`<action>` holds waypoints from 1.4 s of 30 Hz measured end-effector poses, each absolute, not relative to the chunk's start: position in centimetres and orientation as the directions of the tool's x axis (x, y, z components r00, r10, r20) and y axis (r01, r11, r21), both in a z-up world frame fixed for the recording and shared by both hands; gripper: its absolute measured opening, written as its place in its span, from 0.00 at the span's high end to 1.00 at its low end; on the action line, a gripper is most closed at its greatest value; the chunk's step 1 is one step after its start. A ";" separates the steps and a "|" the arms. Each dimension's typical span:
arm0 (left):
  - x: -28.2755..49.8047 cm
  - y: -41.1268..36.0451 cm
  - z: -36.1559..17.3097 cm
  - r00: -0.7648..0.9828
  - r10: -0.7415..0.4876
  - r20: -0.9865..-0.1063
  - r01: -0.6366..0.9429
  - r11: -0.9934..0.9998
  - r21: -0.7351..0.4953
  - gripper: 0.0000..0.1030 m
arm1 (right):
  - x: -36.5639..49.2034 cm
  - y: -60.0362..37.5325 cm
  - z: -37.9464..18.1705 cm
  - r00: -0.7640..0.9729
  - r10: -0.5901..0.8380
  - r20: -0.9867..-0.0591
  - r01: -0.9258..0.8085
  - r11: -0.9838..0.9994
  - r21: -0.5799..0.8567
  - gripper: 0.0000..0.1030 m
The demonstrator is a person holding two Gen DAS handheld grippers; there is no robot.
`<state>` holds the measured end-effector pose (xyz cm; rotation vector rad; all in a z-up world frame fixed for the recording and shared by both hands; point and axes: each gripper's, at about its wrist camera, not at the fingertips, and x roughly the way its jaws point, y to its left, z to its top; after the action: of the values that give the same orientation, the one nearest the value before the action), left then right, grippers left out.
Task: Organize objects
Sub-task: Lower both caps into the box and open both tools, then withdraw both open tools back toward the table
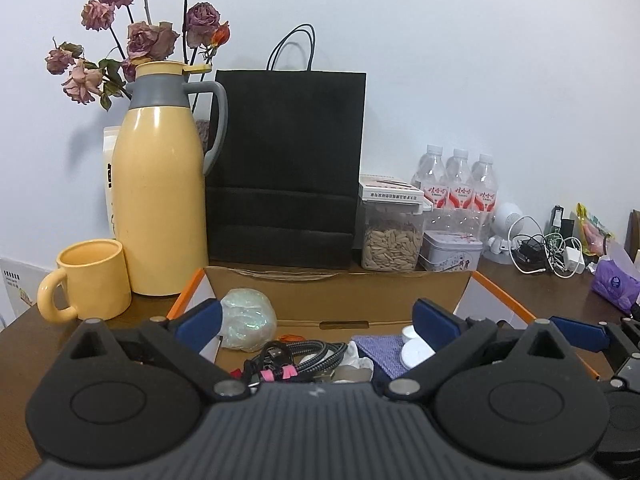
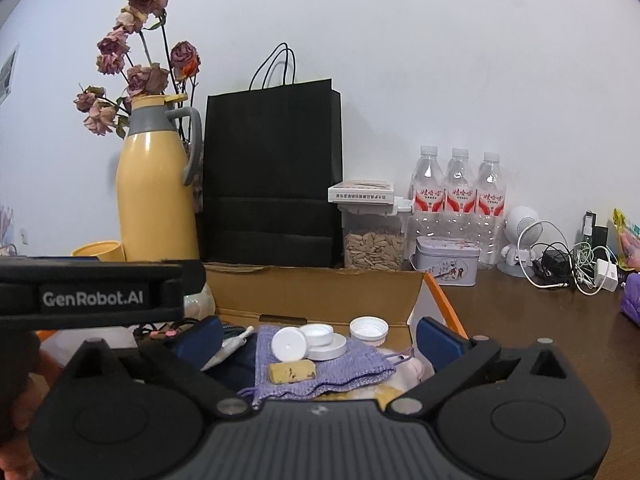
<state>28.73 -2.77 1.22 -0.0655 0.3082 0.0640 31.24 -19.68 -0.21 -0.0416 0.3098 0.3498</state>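
The box (image 2: 320, 292) sits open at the table's near edge, right under both grippers, and it's a jumble: white caps (image 2: 320, 338) on a purple pouch (image 2: 320, 368), a cork (image 2: 291, 372), a braided cable (image 1: 304, 354), a wrapped ball (image 1: 248, 324). Left gripper (image 1: 316, 316) hovers spread wide, holding nothing. Right gripper (image 2: 320, 336), same story, jaws apart and empty. Behind stand the flask (image 1: 160, 200), mug (image 1: 92, 280) and bag (image 1: 288, 168). Sorting looks barely begun; nearly everything is left.
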 end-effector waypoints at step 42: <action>19.7 -1.2 -3.0 0.910 -0.008 -0.415 -0.012 0.999 -0.046 0.00 | 22.5 -23.9 -2.1 0.895 0.288 -0.340 -0.315 0.949 -0.027 0.00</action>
<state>19.66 -1.21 -2.99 -0.0480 0.4279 0.0021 22.53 -23.93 -2.12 -0.0819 0.3395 0.3129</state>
